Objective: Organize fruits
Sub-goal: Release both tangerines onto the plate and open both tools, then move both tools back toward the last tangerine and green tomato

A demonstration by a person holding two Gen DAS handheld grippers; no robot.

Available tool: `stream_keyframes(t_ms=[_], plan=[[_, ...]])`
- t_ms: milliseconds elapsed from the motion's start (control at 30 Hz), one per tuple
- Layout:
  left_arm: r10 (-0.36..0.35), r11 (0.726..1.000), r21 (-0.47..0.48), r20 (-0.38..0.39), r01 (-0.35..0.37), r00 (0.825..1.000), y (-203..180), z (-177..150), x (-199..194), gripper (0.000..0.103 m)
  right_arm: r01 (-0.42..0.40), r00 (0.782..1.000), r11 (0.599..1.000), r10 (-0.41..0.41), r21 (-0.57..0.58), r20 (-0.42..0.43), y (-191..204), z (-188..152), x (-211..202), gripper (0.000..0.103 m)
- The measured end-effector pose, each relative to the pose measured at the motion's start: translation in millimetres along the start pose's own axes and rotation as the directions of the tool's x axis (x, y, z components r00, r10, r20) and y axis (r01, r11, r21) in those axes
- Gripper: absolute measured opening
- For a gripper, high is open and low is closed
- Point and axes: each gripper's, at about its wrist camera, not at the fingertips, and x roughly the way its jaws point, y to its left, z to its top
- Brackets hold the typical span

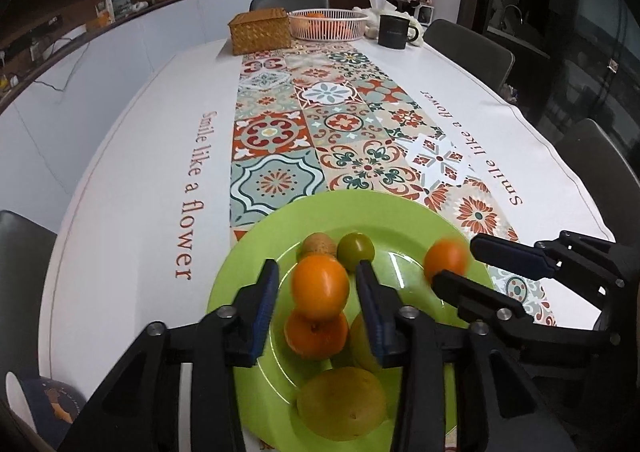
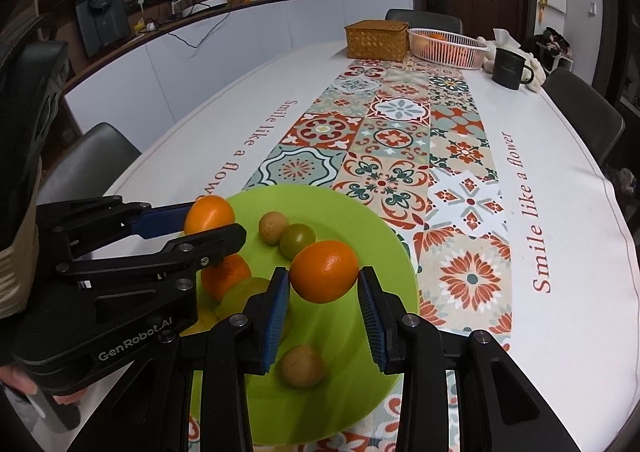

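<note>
Plate (image 1: 248, 264), green, on counter (image 1: 140, 172); its lower rim is cut off by the frame bottom. A yellow-green fruit (image 1: 360, 344) is half hidden behind a finger.

Left gripper (image 1: 317, 268): released, left orange (image 1: 320, 288) between the pads with a gap on each side, above the plate.

Right gripper (image 2: 324, 272): clenched on right orange (image 2: 324, 280), over the plate centre; in the left view this fruit is a blur at right.

Only the right view shows the brown fruit (image 2: 302, 366) at lower centre and "GenRobot.AI" on the left gripper.

Tablecloth (image 2: 532, 212) reads "Smile like a flower".
</note>
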Motion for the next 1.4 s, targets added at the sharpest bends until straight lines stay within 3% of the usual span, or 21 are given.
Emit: stream_keyframes(t_ms=[467,833,1067,1400], plan=[[0.052,0.999,-0.019,0.115,-0.05,0.992,-11.0,-34.8,-76.5,0.055,0.04,0.992,0.999,-0.037,-0.023,0.119,3.8,-22.9,-70.6,0.046],[0.041,0.999,0.019,0.231,-0.047,0.972,-34.9,-63.6,-149.7,0.069,0.046,0.974,0.998,-0.034,-0.046,0.225,20.7,-49.8,-146.4,0.055],[0.026,0.998,0.04,0.264,-0.038,0.964,-46.9,-86.6,-178.4,0.078,0.06,0.969,0.997,-0.046,-0.05,0.243,27.4,-76.0,-176.6,0.057],[0.004,0.996,0.086,0.265,-0.028,0.964,-56.9,-128.3,-195.5,0.081,0.083,0.973,0.993,-0.062,-0.089,0.222,41.7,-111.1,-195.1,0.057]])
